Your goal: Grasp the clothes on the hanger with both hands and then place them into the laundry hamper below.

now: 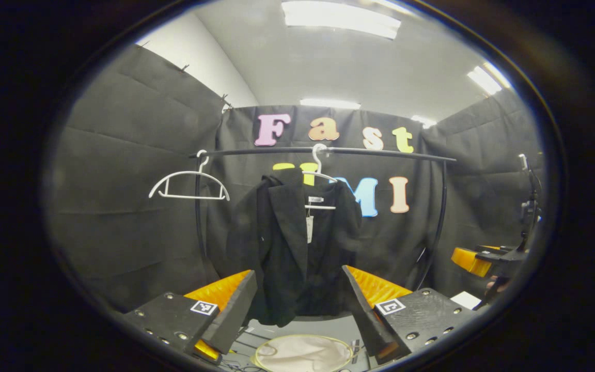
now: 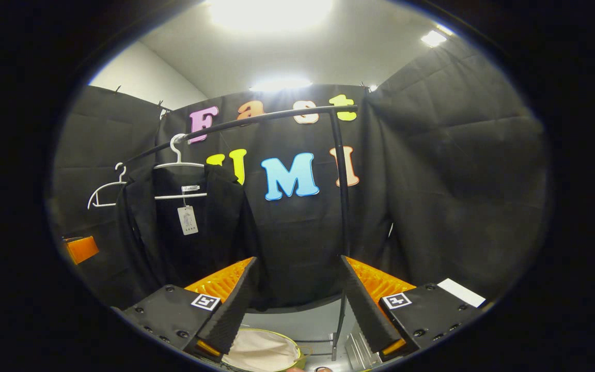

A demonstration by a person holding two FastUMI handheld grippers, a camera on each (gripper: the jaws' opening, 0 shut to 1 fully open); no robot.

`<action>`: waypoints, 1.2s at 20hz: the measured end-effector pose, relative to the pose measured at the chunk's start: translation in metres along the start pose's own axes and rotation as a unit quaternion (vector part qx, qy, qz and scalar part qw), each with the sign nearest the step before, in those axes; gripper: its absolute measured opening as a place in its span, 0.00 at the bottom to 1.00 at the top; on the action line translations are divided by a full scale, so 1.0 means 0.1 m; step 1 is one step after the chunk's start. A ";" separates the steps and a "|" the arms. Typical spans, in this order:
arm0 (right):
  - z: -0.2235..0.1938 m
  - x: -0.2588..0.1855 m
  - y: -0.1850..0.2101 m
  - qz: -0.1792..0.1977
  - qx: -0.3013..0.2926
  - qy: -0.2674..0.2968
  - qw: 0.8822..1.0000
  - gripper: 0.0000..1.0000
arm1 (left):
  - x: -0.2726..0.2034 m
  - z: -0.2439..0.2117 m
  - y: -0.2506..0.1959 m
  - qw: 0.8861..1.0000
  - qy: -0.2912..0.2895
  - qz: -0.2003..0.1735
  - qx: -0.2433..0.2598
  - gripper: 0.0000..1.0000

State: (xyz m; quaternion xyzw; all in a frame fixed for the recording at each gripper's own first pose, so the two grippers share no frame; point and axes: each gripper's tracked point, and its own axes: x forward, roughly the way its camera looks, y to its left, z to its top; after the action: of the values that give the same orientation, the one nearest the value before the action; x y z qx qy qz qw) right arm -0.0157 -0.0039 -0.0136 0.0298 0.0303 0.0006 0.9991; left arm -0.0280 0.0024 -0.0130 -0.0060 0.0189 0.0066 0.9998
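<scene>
- Left gripper view, far left: empty white plastic hanger (image 1: pixel 189 183) hooked on the black metal garment rail (image 1: pixel 380 152).
- Centre: black lapelled jacket (image 1: pixel 292 248) on a second white hanger (image 1: pixel 321 173), paper tag at the collar; it hangs from the rail, directly ahead between the left gripper's (image 1: pixel 300 305) fingers, farther off and untouched.
- Left gripper fingers: spread wide apart, nothing between them.
- Bottom centre: round laundry hamper with pale fabric lining and yellowish rim (image 1: pixel 302 354), on the floor beneath the jacket.
- Far right: the other gripper, partly seen at the edge; its state cannot be told from here.
- Right gripper view, left: the empty hanger (image 2: pixel 105 188), then the jacket (image 2: pixel 184 232) on its hanger (image 2: pixel 179 160), hanging left of the gripper's line.
- Centre: the rail (image 2: pixel 256 120) curving down into an upright post.
- Right gripper (image 2: pixel 297 305) fingers: spread wide, holding nothing.
- Bottom, left of centre: the hamper (image 2: pixel 264 351) on the floor.
</scene>
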 end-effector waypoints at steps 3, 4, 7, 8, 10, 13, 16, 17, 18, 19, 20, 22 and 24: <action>-0.03 0.01 0.04 0.008 0.003 0.007 1.000 0.98 | 0.01 -0.02 -0.01 1.000 -0.001 0.002 -0.006 0.94; -0.02 0.03 0.06 0.013 0.004 0.009 1.000 0.98 | 0.02 -0.01 0.00 1.000 0.000 0.004 -0.007 0.94; 0.02 0.12 0.18 0.034 0.002 0.011 0.999 0.93 | 0.09 0.00 0.04 1.000 0.002 0.016 -0.013 0.94; 0.04 0.16 0.23 0.041 0.000 0.011 0.999 0.98 | 0.12 0.03 0.05 1.000 0.001 0.018 -0.014 0.94; 0.06 0.26 0.35 0.058 -0.001 0.017 0.998 0.98 | 0.19 0.09 0.08 1.000 -0.002 0.027 -0.012 0.94; 0.11 0.45 0.56 0.089 0.000 0.025 0.996 0.98 | 0.32 0.15 0.11 0.999 -0.001 0.042 -0.004 0.94; 0.20 0.71 0.79 0.126 -0.009 0.027 0.992 0.93 | 0.50 0.22 0.09 0.998 0.000 0.055 -0.008 0.94; 0.22 0.82 0.85 0.137 -0.011 0.027 0.990 0.93 | 0.55 0.22 0.08 0.998 0.001 0.060 -0.012 0.94; 0.26 0.93 0.93 0.148 -0.013 0.027 0.988 0.93 | 0.61 0.23 0.08 0.998 0.001 0.067 -0.016 0.94; 0.29 1.03 0.99 0.159 -0.014 0.028 0.987 0.98 | 0.71 0.24 0.07 0.997 -0.001 0.073 -0.020 0.94; 0.31 1.14 1.02 0.165 -0.016 0.029 0.986 0.98 | 0.80 0.27 0.07 0.996 -0.002 0.080 -0.023 0.94; 0.32 1.37 1.12 0.183 -0.017 0.035 0.982 0.98 | 0.98 0.28 0.09 0.995 -0.002 0.100 -0.026 0.94; 0.32 1.59 1.26 0.205 -0.013 0.041 0.978 0.98 | 1.14 0.27 0.08 0.992 0.002 0.121 -0.031 0.94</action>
State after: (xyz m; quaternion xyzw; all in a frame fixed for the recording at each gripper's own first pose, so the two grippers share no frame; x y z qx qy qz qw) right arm 0.1453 0.1199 0.0161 0.0219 0.0648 0.2069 0.9760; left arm 0.0864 0.0120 0.0091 -0.0346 0.0215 0.1284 0.9909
